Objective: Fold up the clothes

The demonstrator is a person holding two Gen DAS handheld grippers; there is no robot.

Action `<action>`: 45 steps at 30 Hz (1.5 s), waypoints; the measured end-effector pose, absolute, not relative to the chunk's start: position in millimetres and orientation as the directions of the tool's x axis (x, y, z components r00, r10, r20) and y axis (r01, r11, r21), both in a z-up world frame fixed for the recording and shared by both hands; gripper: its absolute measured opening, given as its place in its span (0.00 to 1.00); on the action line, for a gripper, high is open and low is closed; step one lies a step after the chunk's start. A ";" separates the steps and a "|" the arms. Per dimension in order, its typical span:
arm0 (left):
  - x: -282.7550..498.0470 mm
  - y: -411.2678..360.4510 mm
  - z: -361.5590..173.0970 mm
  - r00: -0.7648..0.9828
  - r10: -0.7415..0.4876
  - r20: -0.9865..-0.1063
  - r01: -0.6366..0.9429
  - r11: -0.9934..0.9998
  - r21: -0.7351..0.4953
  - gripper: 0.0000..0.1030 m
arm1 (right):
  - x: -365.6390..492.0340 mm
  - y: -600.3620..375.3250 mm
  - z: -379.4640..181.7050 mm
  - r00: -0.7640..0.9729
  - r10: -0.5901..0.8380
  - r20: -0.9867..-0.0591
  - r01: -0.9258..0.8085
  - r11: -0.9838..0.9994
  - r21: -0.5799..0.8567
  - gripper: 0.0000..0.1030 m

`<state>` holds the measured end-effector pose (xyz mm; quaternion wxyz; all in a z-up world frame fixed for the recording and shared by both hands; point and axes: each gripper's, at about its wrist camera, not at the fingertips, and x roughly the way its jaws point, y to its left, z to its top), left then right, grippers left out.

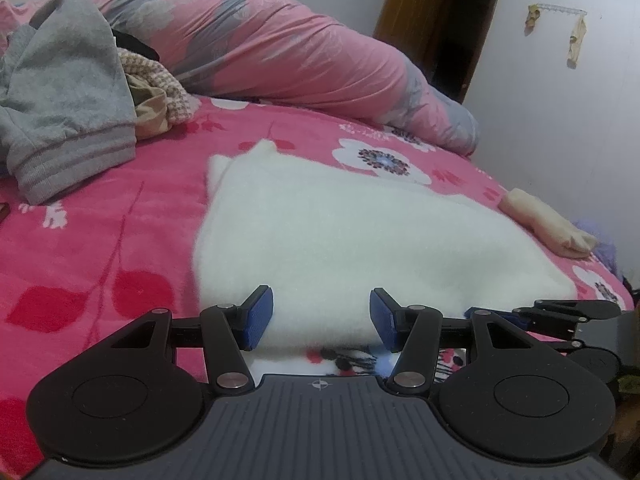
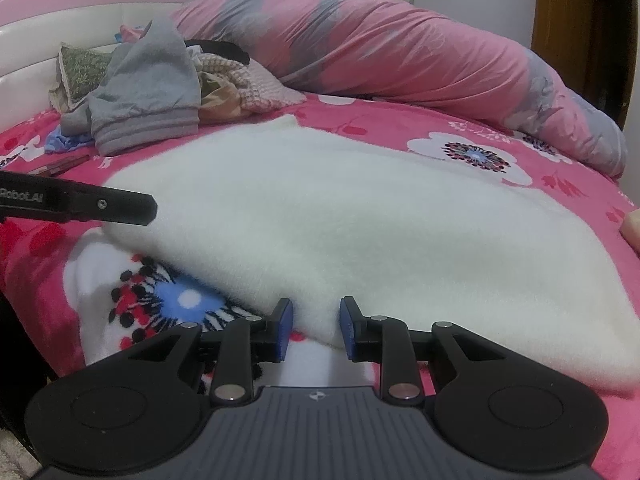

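1. Two handheld grippers face the near hem of a white fleecy garment [image 1: 360, 232] spread flat on a pink floral blanket [image 1: 100, 248], apparently laid out so that its edge can be taken and folded.

2. Released and spread wide, the left gripper [image 1: 322, 318] has the garment's near edge lying between its blue pads [image 1: 260, 316]; the fabric does not look pinched, so the grasp is judged not yet made.

3. Released too, though with a narrower gap, the right gripper [image 2: 316, 328] straddles a low point of the same hem, its pads [image 2: 285, 330] just beside the fleece on either flank.

4. Both tools sit low and level with the bed, a posture that suits sliding the fingers around a thin edge rather than pressing down on it.

5. Ahead of the left gripper and off to its left, a grey sweatshirt [image 1: 68, 92] lies heaped over a checked cloth [image 1: 168, 92], seemingly awaiting their turn.

6. Farther ahead of both, a rolled pink-and-grey quilt [image 2: 400, 56] runs across the bed, well apart from the working area.

7. Beyond the garment's right side from the left gripper, a small cream item [image 1: 548, 224] rests on the blanket; what it is cannot be told.
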<state>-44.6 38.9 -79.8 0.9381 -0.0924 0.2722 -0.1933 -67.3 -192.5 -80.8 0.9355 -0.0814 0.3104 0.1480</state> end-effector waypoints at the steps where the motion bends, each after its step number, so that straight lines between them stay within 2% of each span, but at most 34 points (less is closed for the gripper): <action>1: -46.9 40.9 -78.2 0.779 -0.416 -0.469 0.316 0.907 -0.280 0.52 | -66.5 -191.4 -77.4 0.761 0.225 -0.608 -0.324 0.944 -0.057 0.27; 8: -67.6 53.0 -69.9 0.794 -0.417 -0.442 0.332 0.907 -0.258 0.53 | -74.5 -173.0 -53.7 0.781 0.371 -0.503 -0.429 0.903 0.001 0.27; 11: -71.5 55.6 -71.9 0.797 -0.400 -0.452 0.314 0.914 -0.255 0.53 | -67.7 -156.4 -74.5 0.728 0.404 -0.554 -0.492 0.871 -0.012 0.27; 13: -71.9 57.8 -72.5 0.800 -0.391 -0.455 0.299 0.917 -0.262 0.53 | -63.1 -149.1 -91.0 0.715 0.377 -0.589 -0.497 0.867 -0.049 0.27; 16: -74.8 64.9 -68.8 0.811 -0.379 -0.445 0.285 0.921 -0.265 0.53 | -62.7 -138.7 -77.7 0.717 0.372 -0.589 -0.520 0.849 -0.096 0.27; 19: -76.0 72.6 -63.5 0.828 -0.369 -0.423 0.270 0.923 -0.276 0.53 | -62.4 -132.9 -57.2 0.725 0.467 -0.506 -0.568 0.821 -0.055 0.26; 21: -74.4 77.5 -60.7 0.836 -0.358 -0.416 0.250 0.924 -0.290 0.53 | -57.8 -120.7 -58.1 0.719 0.489 -0.493 -0.589 0.806 -0.059 0.26; 24: -73.1 82.5 -58.0 0.850 -0.334 -0.407 0.223 0.929 -0.295 0.53 | -48.4 -105.0 -90.7 0.657 0.514 -0.552 -0.637 0.769 -0.042 0.27; 26: -70.5 84.5 -57.4 0.854 -0.325 -0.407 0.213 0.931 -0.297 0.53 | -55.3 -101.0 -102.3 0.691 0.509 -0.514 -0.636 0.765 -0.098 0.28; 28: -65.1 84.9 -57.1 0.854 -0.326 -0.405 0.213 0.930 -0.300 0.53 | -57.5 -100.3 -94.7 0.692 0.503 -0.517 -0.641 0.758 -0.121 0.27; 31: -55.1 79.2 -57.8 0.857 -0.326 -0.398 0.216 0.930 -0.296 0.53 | -56.6 -115.0 -78.7 0.708 0.503 -0.495 -0.612 0.787 -0.076 0.26; 35: -47.0 69.1 -61.5 0.869 -0.311 -0.385 0.223 0.940 -0.256 0.52 | -51.9 -153.9 -63.6 0.789 0.392 -0.473 -0.466 0.884 -0.045 0.26; 41: -46.1 53.2 -67.0 0.862 -0.342 -0.375 0.278 0.936 -0.214 0.50 | -42.4 -188.1 -83.0 0.807 0.239 -0.541 -0.312 0.949 -0.047 0.26; 45: -30.9 47.4 -89.4 0.820 -0.298 -0.488 0.238 0.954 -0.183 0.49 | -38.8 -190.5 -94.3 0.818 0.240 -0.523 -0.286 0.958 -0.009 0.27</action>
